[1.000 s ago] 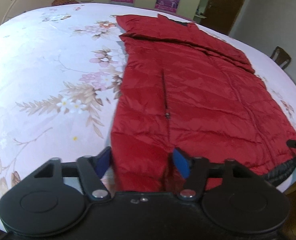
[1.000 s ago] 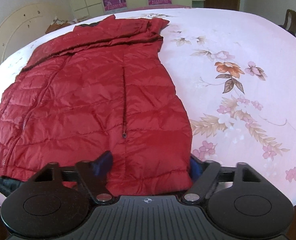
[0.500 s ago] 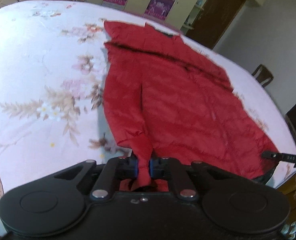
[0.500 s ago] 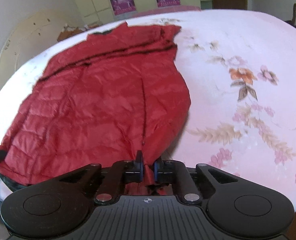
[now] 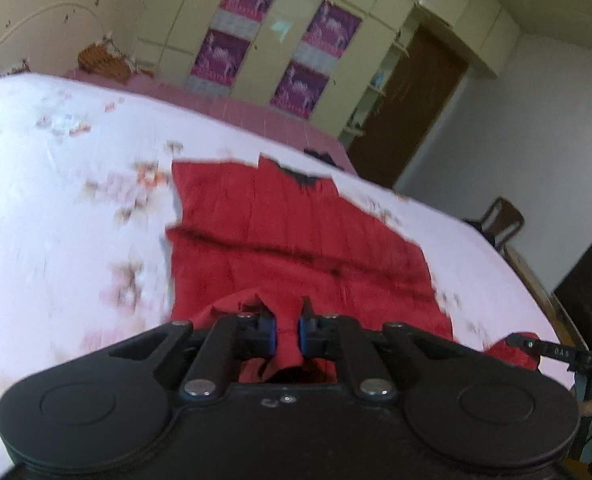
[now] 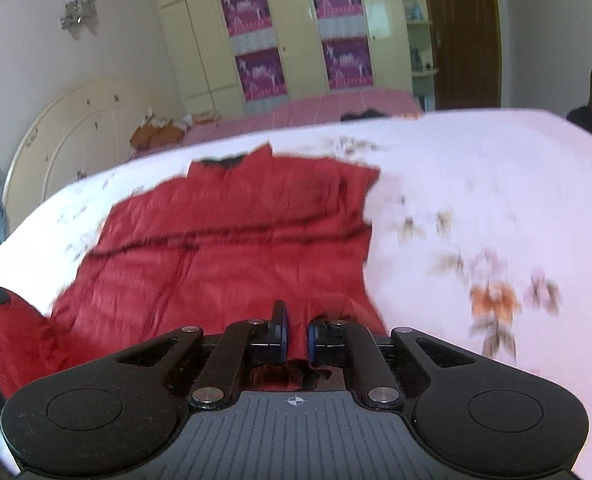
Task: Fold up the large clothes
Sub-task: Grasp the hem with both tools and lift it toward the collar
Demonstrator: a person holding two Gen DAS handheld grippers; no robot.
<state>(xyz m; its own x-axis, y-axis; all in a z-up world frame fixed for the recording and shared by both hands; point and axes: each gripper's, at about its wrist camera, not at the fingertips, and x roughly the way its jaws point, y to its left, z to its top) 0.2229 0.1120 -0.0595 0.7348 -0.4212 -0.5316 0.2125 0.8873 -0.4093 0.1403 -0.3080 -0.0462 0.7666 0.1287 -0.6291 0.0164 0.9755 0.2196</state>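
A long red quilted jacket (image 5: 296, 248) lies spread on a bed with a white floral sheet (image 5: 56, 200), its dark-lined collar at the far end. My left gripper (image 5: 287, 334) is shut on a pinch of the jacket's near hem, which rises off the bed. In the right wrist view the same jacket (image 6: 224, 248) fills the middle, and my right gripper (image 6: 296, 338) is shut on the hem at the other near corner. The right gripper's black tip (image 5: 552, 350) shows at the left view's right edge. Both views are blurred.
A pink bedspread (image 6: 316, 110) runs behind the sheet (image 6: 496, 200), with a cream headboard (image 6: 76, 132) at the left. Wardrobes with purple posters (image 5: 224, 56) and a brown door (image 5: 408, 112) line the far wall. A wooden chair (image 5: 500, 220) stands at the right.
Both grippers closed on the jacket's near hem and have risen with it, lifting the lower edge off the bed. The views now tilt up and show more of the room.
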